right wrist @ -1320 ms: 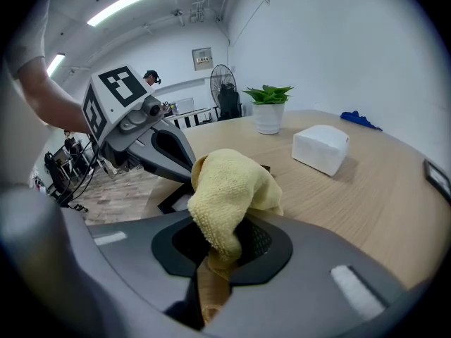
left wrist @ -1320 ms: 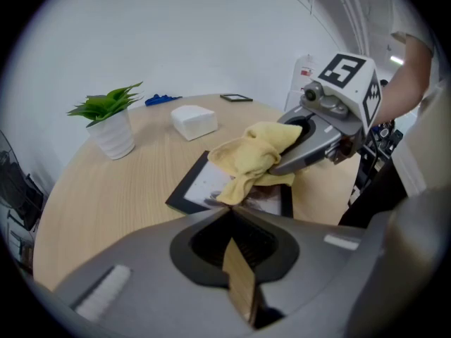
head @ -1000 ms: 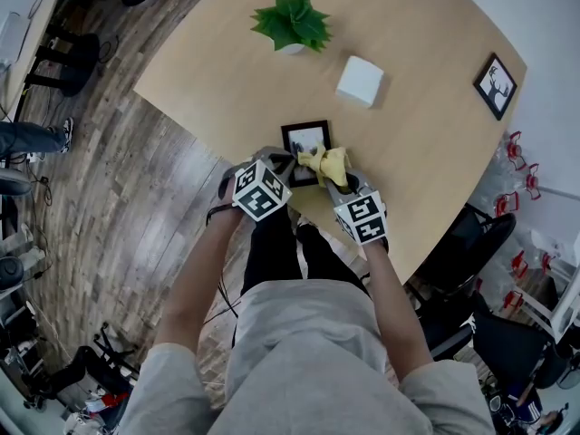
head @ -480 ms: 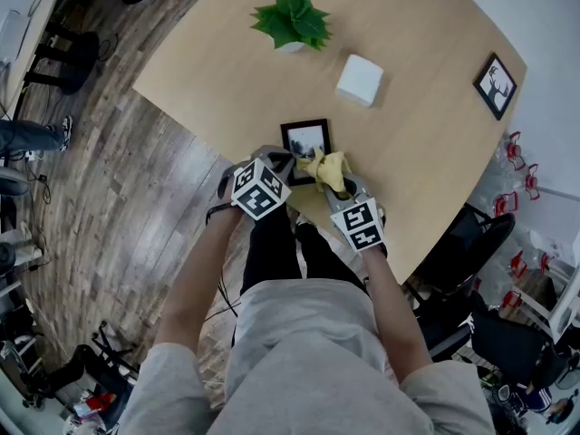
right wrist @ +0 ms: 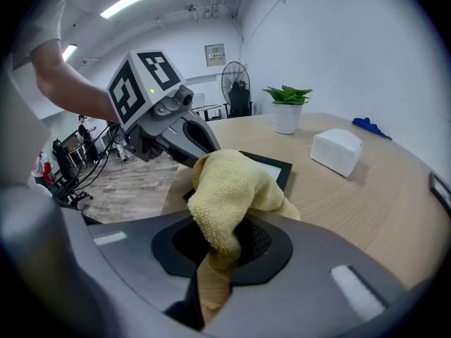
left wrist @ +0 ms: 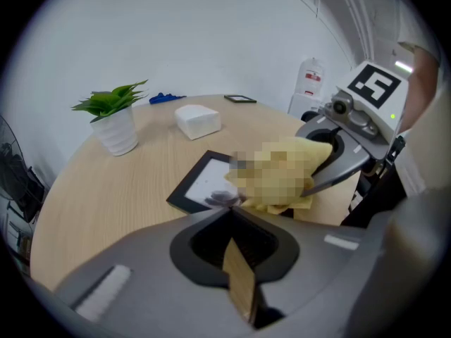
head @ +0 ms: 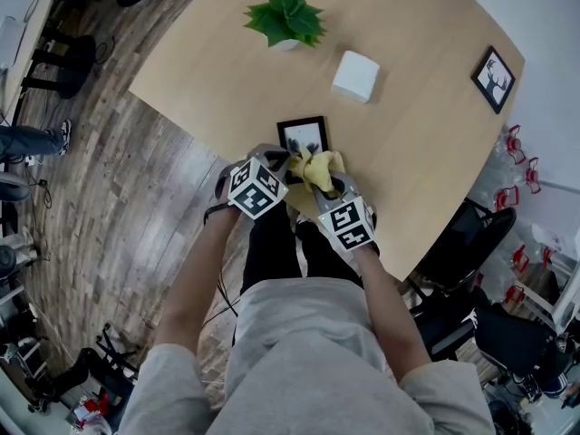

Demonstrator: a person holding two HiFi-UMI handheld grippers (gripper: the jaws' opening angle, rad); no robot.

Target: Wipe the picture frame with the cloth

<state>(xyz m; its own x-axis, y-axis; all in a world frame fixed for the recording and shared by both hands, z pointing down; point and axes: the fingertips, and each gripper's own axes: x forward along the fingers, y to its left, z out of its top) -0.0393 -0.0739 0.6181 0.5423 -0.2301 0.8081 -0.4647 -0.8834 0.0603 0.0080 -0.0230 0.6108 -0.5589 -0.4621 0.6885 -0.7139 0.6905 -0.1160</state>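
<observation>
At the near edge of the round light-wood table [head: 426, 152], the right gripper [head: 333, 187] pinches a crumpled yellow cloth [right wrist: 229, 189] over the flat-lying black picture frame [head: 304, 134]. The left gripper [head: 279, 163], jaws pressed together, sits at the frame's near left corner. Farther off are a white box [head: 355, 75] and a white pot [left wrist: 121, 132] holding a green plant [head: 285, 14].

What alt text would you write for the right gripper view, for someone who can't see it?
A yellow cloth, clamped in the right claw, bunches over a black picture frame lying flat on a wooden table. The left claw reaches down to the frame behind the cloth. A potted plant and a white box stand beyond.
</observation>
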